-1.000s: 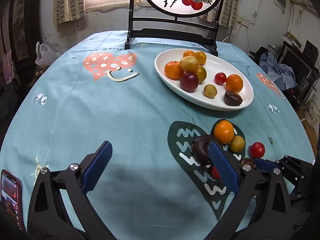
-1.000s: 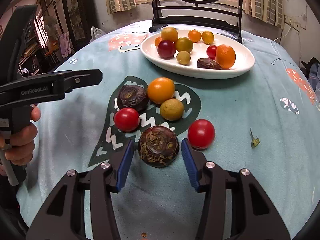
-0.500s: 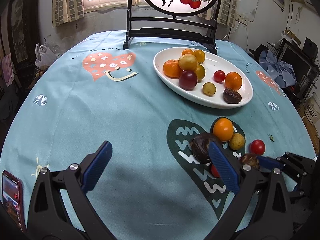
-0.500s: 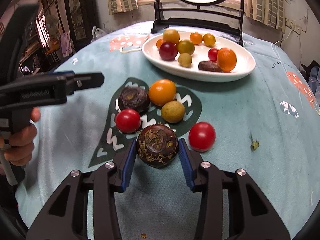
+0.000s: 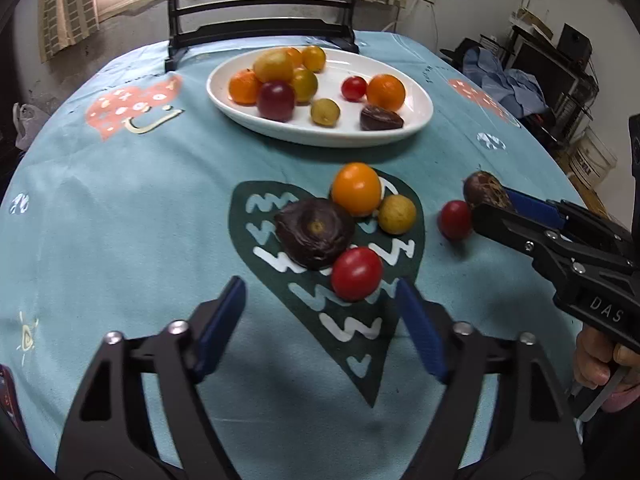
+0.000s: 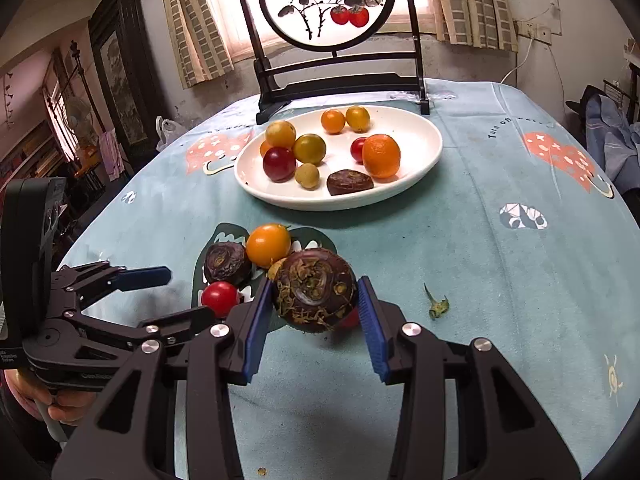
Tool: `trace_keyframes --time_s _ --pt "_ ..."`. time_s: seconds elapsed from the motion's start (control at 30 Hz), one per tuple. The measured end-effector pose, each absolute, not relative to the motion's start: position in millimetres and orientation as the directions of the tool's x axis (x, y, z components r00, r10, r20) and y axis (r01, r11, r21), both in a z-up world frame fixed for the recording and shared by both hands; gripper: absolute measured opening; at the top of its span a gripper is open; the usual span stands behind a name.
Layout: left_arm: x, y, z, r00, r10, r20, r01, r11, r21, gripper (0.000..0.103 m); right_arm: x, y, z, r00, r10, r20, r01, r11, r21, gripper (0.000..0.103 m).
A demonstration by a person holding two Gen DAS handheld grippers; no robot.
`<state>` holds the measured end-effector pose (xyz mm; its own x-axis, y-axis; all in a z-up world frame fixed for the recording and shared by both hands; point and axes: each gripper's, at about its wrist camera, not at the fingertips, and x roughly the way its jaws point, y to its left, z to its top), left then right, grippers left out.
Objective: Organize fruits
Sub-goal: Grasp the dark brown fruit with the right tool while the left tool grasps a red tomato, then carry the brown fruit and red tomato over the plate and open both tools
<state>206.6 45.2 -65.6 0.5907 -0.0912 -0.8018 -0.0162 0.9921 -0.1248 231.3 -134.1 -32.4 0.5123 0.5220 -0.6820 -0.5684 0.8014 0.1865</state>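
My right gripper (image 6: 314, 312) is shut on a dark brown water chestnut (image 6: 314, 294) and holds it above the cloth; it also shows in the left wrist view (image 5: 486, 192). My left gripper (image 5: 320, 330) is open and empty, just in front of a red tomato (image 5: 356, 274). Behind that lie a second dark chestnut (image 5: 314, 232), an orange fruit (image 5: 356, 188), a small yellow fruit (image 5: 397, 214) and another red tomato (image 5: 454, 219). The white oval plate (image 5: 416, 92) at the back holds several fruits.
A round table with a teal patterned cloth (image 5: 120, 208). A black framed stand with a round painting (image 6: 324, 4) is behind the plate. A green stem scrap (image 6: 438, 304) lies on the cloth. A phone edge (image 5: 8, 392) is at the near left.
My right gripper has closed on the chestnut and lifted it off the cloth. My left gripper has moved right and forward, closer to the loose fruits.
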Motion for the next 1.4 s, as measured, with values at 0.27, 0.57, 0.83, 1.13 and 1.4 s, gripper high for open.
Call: trace_keyframes --time_s 0.27,0.57,0.83,1.13,1.4 --pt "213.3 43.0 -75.2 0.569 -0.139 -0.810 -0.004 0.985 -0.172 0.051 228.5 -133.4 -30.2 0.516 0.525 -0.677 -0.573 0.799 0.183 0.043" --pt "220.1 26.7 -75.6 0.578 -0.147 -0.803 0.011 0.985 -0.172 0.042 223.8 -131.0 -27.2 0.516 0.532 -0.671 -0.587 0.790 0.175 0.043" --pt "219.7 26.3 -76.0 0.597 -0.107 -0.795 -0.002 0.991 -0.135 0.029 222.4 -131.3 -26.9 0.517 0.531 -0.671 -0.587 0.791 0.174 0.043" --pt "205.8 27.8 -64.3 0.640 -0.120 -0.759 0.013 0.989 -0.146 0.029 220.5 -124.7 -34.4 0.491 0.523 -0.696 -0.604 0.781 0.161 0.043" --pt "207.1 52.7 -37.3 0.699 -0.161 -0.697 0.016 0.978 -0.210 0.029 238.9 -127.7 -24.6 0.504 0.575 -0.644 -0.604 0.768 0.213 0.043"
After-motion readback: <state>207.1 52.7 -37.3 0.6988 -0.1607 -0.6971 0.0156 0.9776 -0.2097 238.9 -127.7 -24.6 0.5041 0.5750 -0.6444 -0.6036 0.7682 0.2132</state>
